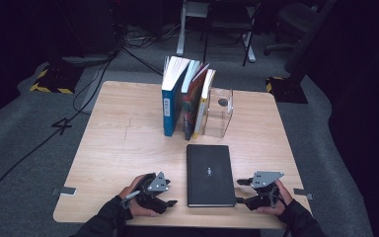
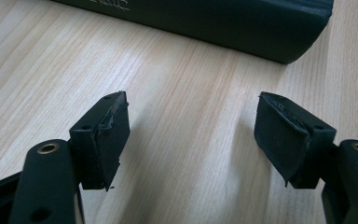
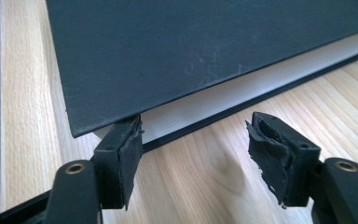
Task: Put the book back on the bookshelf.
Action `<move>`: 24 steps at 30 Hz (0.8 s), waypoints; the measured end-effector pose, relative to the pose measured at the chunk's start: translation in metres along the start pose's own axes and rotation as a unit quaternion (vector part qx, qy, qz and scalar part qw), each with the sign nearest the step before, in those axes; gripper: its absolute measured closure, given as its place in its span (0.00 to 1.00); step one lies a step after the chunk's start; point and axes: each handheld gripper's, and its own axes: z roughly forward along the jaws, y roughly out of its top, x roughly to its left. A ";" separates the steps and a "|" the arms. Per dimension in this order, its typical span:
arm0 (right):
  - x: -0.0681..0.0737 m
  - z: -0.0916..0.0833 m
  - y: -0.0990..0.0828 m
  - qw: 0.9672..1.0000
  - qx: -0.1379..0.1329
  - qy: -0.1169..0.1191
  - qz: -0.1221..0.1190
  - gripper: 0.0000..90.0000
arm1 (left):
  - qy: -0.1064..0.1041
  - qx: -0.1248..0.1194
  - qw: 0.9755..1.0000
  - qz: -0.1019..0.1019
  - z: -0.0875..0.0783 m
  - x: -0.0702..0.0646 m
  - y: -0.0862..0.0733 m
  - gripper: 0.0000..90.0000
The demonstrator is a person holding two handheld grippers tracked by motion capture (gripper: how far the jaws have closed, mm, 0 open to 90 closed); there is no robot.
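We see a wooden table [image 1: 118, 148] with a black book [image 1: 209, 175] lying flat between both grippers. Right gripper [image 3: 193, 144]: jaws spread wide, grasping nothing; one pad [image 3: 126, 154] sits against the book's page-edge corner, under the cover. Left gripper [image 2: 191, 135]: jaws released, bare wood between them, book spine just ahead. Upright books [image 1: 187, 98] stand beyond; their spine text is unreadable.
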 end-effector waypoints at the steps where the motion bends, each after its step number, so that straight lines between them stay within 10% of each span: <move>1: 0.001 0.001 0.001 1.000 -0.001 0.001 -0.001 0.39 | 0.001 0.000 1.000 -0.001 -0.001 0.001 -0.001 0.30; 16: 0.017 0.013 0.016 0.999 -0.037 -0.001 0.011 0.36 | 0.022 0.017 0.999 -0.022 -0.009 -0.001 -0.005 0.23; 24: 0.023 0.017 0.026 0.999 -0.043 -0.013 0.009 0.35 | 0.024 -0.016 0.999 -0.019 -0.025 -0.010 -0.001 0.20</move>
